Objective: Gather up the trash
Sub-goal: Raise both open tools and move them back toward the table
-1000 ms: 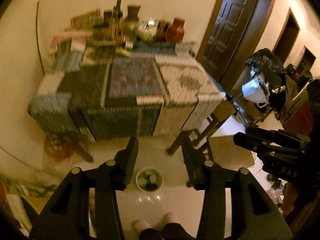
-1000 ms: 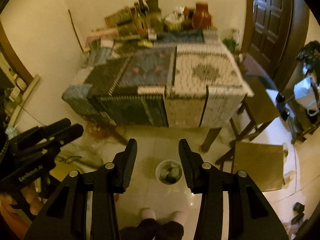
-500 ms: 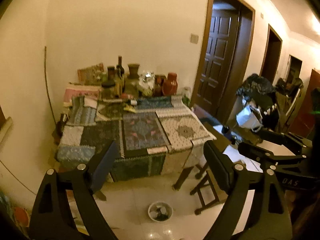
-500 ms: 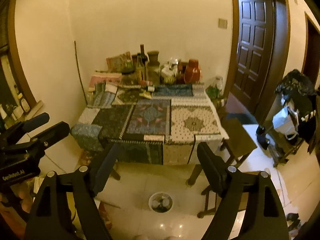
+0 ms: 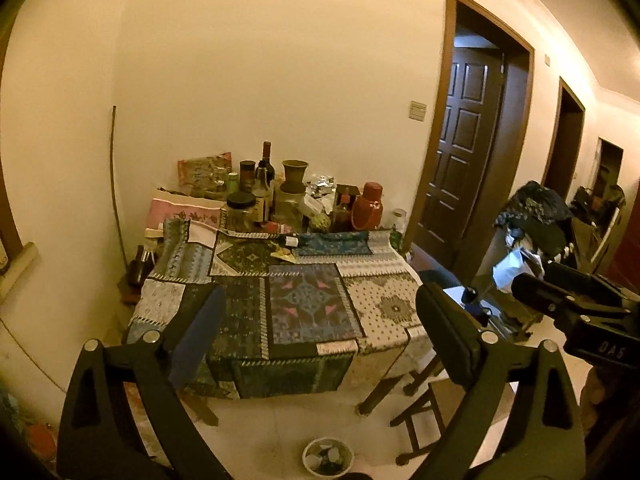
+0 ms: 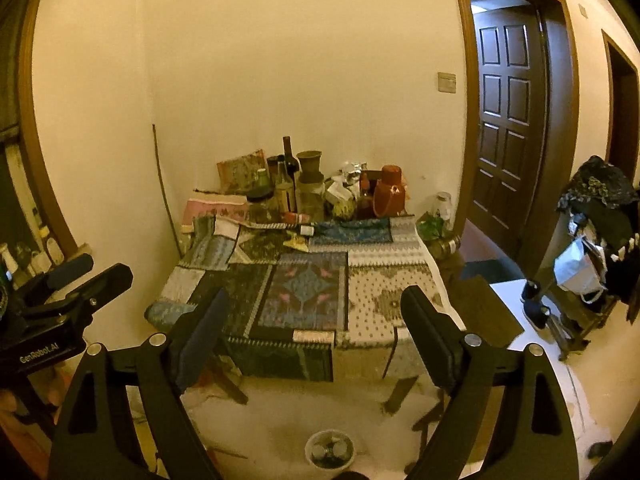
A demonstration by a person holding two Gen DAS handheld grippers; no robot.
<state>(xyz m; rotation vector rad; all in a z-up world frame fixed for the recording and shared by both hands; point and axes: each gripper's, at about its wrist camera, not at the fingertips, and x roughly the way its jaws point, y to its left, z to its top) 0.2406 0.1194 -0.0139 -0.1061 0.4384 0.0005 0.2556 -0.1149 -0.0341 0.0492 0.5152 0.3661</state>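
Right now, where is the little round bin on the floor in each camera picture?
Left wrist view: the little round bin sits at the bottom edge, just right of the middle, on the floor in front of the patchwork table.
Right wrist view: the bin is again bottom centre, in front of the same table.
Shared landmark: the red jug at the table's back.

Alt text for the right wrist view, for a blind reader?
The right tongs, empty, jaws opening, point at a table under patchwork cloth, with bottles and jars crowded along its far edge. A small bin sits on the floor below; the left tongs show at left.
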